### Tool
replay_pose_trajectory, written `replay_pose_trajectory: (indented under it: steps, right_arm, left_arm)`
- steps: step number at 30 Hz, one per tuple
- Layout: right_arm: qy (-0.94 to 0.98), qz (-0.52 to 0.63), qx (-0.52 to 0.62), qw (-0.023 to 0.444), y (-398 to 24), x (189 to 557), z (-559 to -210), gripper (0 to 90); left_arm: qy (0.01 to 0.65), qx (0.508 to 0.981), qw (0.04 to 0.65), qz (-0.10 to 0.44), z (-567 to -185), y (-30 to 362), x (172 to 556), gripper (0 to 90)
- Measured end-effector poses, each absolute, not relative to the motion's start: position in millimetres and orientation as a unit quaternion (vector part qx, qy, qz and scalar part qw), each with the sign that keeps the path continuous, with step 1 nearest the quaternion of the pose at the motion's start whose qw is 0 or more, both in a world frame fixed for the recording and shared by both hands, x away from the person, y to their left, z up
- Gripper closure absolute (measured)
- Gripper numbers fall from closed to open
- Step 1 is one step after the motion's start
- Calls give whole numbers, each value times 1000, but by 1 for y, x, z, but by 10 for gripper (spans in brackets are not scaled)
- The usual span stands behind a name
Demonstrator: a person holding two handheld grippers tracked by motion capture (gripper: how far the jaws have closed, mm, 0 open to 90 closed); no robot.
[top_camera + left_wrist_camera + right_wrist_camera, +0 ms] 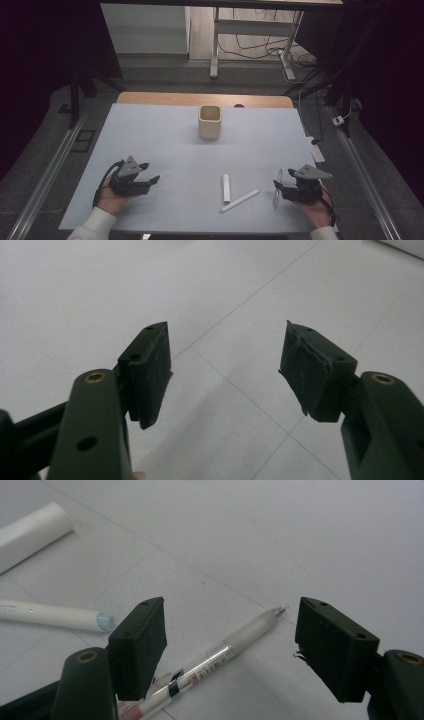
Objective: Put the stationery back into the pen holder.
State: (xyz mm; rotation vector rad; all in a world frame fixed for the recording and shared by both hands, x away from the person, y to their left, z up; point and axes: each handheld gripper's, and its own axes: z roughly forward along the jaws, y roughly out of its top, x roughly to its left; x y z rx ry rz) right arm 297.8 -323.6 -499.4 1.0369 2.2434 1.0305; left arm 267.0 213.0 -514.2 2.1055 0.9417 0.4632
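Dim high view, its corners vignetted black; the pale white-topped desk (150, 135) is evenly lit from above. Gripper views brighter, near jaws slightly soft.

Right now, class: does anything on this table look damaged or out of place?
Yes. On the left gripper, one jaw's black pad looks torn and ragged. Three pens lie scattered on the table, well apart from the upright cream cup.

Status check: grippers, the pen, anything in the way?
Left gripper open, nothing between jaws. Right gripper open over clear plastic pen lying on table, untouched. Path clear.
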Motion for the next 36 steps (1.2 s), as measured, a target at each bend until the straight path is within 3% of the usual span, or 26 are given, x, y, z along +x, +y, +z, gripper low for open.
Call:
replay_pose_trajectory:
  steps: [14, 27, 36]
  right_arm:
    - [810, 315, 458, 186, -313, 311, -479, 298]
    - [811, 268, 487, 180, -299, 339, -471, 304]
    - [817, 240, 495, 172, -299, 345, -483, 399]
  left_arm:
    - [376, 821, 390, 180, -514, 216, 266, 369]
    - [374, 823, 387, 180, -516, 215, 267, 369]
    - [374, 824, 385, 183, -515, 215, 266, 368]
